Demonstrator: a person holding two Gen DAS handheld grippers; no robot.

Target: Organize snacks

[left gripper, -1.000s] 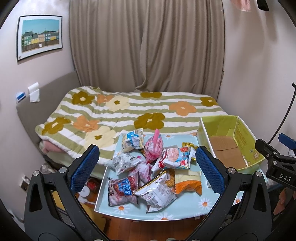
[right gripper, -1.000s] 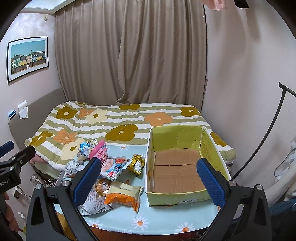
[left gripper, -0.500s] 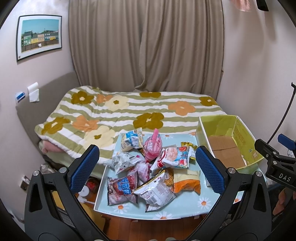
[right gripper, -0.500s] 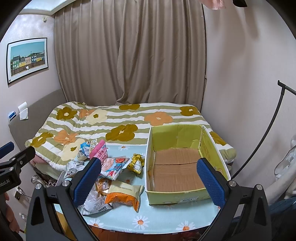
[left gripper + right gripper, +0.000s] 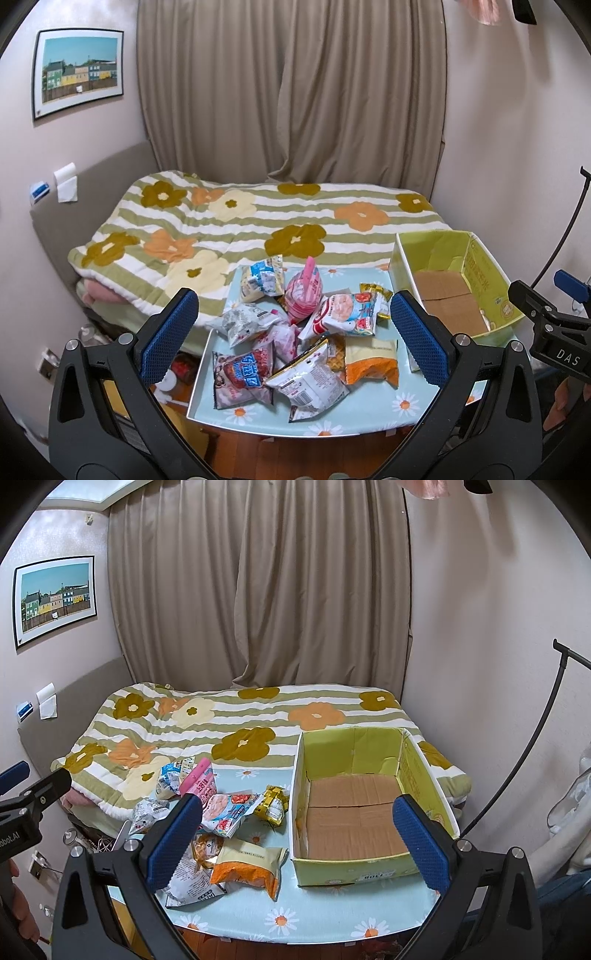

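A pile of snack bags lies on a light blue daisy-print table (image 5: 369,410): a pink pouch (image 5: 304,295), a white-and-red bag (image 5: 341,314), an orange-bottomed bag (image 5: 371,363), a red-and-blue bag (image 5: 242,376) and several more. An open, empty yellow-green cardboard box (image 5: 354,812) stands at the table's right; it also shows in the left wrist view (image 5: 448,295). My left gripper (image 5: 293,343) is open and empty, held above the pile. My right gripper (image 5: 297,843) is open and empty, above the box's front left corner and the orange-bottomed bag (image 5: 247,867).
A bed with a striped flower quilt (image 5: 258,229) lies right behind the table. Beige curtains (image 5: 258,590) hang at the back. A black stand pole (image 5: 524,757) leans at the right wall. Wooden floor (image 5: 240,450) shows below the table's near edge.
Both grippers have drifted back and up very slightly; the table sits a little lower in both views. Nothing was taken or moved.
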